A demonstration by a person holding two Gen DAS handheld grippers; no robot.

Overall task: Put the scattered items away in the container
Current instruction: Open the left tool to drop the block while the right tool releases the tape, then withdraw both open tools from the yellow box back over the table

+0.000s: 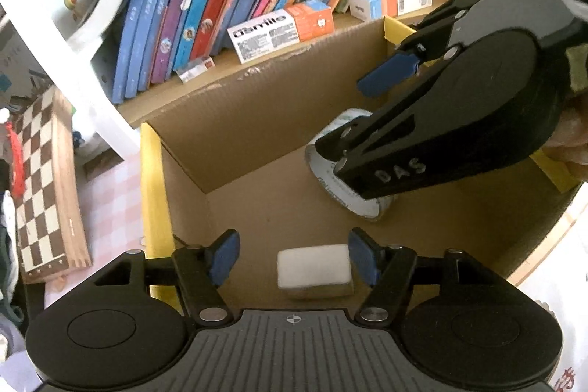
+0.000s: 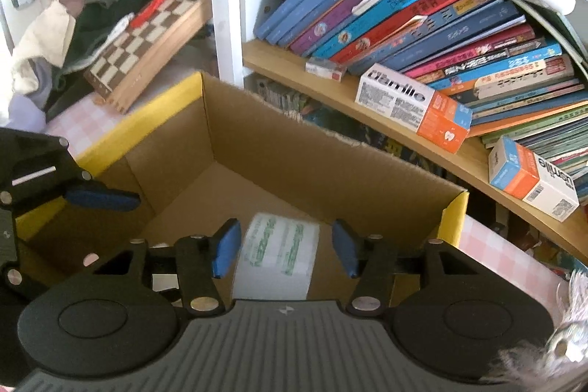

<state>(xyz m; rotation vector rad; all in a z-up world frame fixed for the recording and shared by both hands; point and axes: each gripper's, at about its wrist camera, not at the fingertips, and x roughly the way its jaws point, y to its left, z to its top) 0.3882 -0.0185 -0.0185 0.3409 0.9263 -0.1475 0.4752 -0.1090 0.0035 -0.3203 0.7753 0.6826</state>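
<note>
- Inside the box point(image 1: 257, 120), both grippers point steeply down at the floor of the carton; each has one item under it.
- Left gripper point(image 1: 294, 259): jaws apart, nothing pressed. White block point(image 1: 312, 265) lies flat on the box floor between the pads, nearer the right pad; whether that pad touches it I cannot tell. A gap shows on the left side. Block's long axis runs across the jaw line.
- Right gripper point(image 2: 283, 248): jaws apart, a gap on each side of the tape roll point(image 2: 275, 252). Roll sits on the floor directly ahead of the fingers, its printed band facing the camera, its axis roughly along the gripper's line of sight.
- From the left view the roll point(image 1: 345, 171) lies up and to the right of the block, well apart, partly hidden by the right gripper point(image 1: 367, 120).
- Judgement: both items read as delivered and let go; the move due is a straight withdrawal up and back, each gripper along its own axis, so no pad drags its item.
- No loose items visible outside the box from these views.
</note>
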